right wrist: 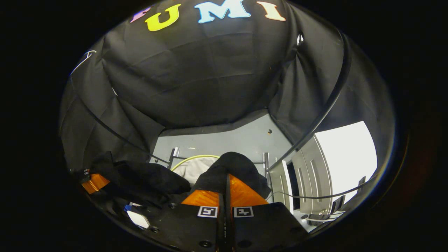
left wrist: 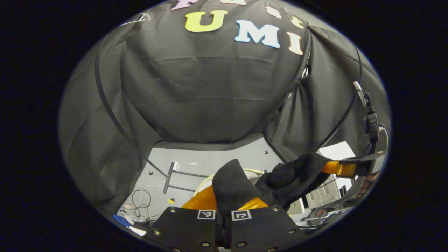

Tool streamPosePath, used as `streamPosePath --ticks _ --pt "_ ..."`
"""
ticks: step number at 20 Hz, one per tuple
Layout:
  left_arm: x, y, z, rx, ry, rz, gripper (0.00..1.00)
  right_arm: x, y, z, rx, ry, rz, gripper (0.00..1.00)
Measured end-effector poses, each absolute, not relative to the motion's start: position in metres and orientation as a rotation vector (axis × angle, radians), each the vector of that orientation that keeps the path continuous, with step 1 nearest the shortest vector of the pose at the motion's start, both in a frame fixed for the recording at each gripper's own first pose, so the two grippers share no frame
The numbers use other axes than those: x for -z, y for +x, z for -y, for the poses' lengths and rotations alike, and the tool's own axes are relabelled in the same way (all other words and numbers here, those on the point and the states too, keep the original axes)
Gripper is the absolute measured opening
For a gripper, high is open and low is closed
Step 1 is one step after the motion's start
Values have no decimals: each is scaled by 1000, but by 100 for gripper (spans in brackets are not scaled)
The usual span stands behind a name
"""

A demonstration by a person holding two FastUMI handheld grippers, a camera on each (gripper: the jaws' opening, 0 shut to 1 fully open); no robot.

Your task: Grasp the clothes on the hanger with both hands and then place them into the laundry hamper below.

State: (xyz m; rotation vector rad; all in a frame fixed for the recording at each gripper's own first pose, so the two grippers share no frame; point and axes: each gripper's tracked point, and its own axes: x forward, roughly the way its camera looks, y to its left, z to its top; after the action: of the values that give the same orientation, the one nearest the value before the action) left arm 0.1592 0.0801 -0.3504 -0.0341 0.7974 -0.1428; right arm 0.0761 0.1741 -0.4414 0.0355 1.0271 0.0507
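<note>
Both grippers clamp a black garment (left wrist: 280, 178) above the hamper (right wrist: 196, 164), whose pale rim and lining show on the grey floor (right wrist: 241, 140) beneath. The left gripper (left wrist: 224, 203) pinches one bunched end between its orange fingers (left wrist: 201, 199); the right gripper (right wrist: 224, 190) is closed on the other end, the cloth sagging between them before the booth's black wall (left wrist: 210, 98).

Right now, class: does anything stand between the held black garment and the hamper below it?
Nothing visible does. Both grippers, left and right, clamp the black garment, and the hamper's yellow rim with its pale lining shows directly beyond the cloth, unobstructed.
</note>
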Motion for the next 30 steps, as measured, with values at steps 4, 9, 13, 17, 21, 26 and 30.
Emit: streamPosePath --ticks 4,9,13,17,21,26,30 --pt "355 160 -77 151 -21 -808 2 438 67 -175 -59 35 -1055 1" --pt "367 151 -75 139 33 -841 10 432 62 -177 -86 50 -1040 14" --pt "368 138 -77 125 26 -854 47 422 54 -176 -98 62 -1031 55" --pt "336 123 -91 58 71 -798 94 404 47 -158 -70 51 -982 99" --pt "272 110 -94 -3 85 -703 95 361 49 -136 -43 -8 -850 99" --pt "162 103 -80 -25 28 -507 94 284 61 -126 -61 -10 -662 99" --pt "57 92 -84 -75 109 -312 94 189 72 -127 -75 35 -435 99"
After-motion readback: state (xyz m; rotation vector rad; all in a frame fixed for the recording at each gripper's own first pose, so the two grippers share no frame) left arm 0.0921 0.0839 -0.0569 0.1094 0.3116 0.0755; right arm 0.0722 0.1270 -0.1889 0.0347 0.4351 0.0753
